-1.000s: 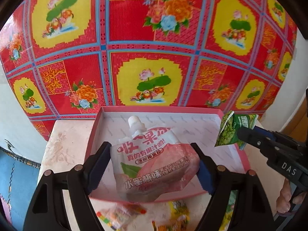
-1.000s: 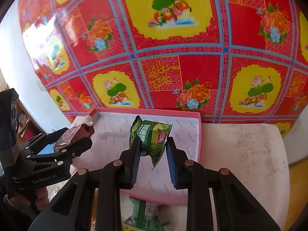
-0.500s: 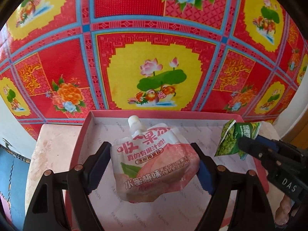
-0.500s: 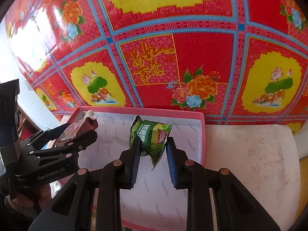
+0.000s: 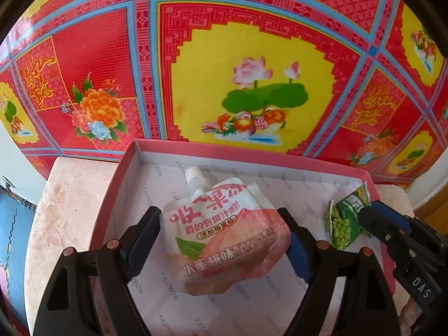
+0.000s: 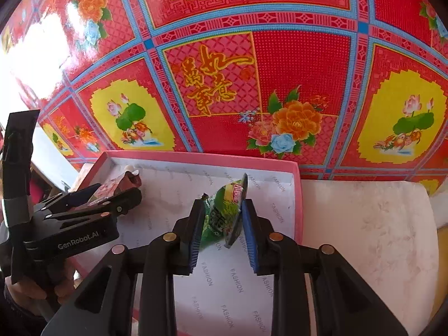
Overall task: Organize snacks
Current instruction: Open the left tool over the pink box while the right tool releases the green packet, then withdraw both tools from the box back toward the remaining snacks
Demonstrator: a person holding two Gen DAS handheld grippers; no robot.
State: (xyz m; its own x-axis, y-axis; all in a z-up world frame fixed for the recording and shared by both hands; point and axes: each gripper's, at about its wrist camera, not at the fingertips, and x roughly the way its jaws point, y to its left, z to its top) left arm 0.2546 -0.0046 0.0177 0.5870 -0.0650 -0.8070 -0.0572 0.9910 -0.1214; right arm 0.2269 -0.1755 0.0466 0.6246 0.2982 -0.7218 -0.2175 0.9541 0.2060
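Peach jelly pouch is clamped in my left gripper, white screw cap pointing away from me, both pads squeezing the sides. It's hanging over the pink box, inside the left half of it, can't tell if the bottom edge touches the liner or not. Same pouch shows side-on in the right cam w/ the left gripper around it.

Right gripper is closed on the green pea snack pack, pack standing tilted btw the blue pads, over the right part of the box. From the left cam the pea pack is near the box's right wall, well apart from the pouch, right gripper coming in from the side.

Box has white paper lining printed FASHION, sits on a pale marbled table. Behind it all is the red/yellow floral backdrop w/ lotus + ducks. My left hand is visible on the handle, lower left of right cam.
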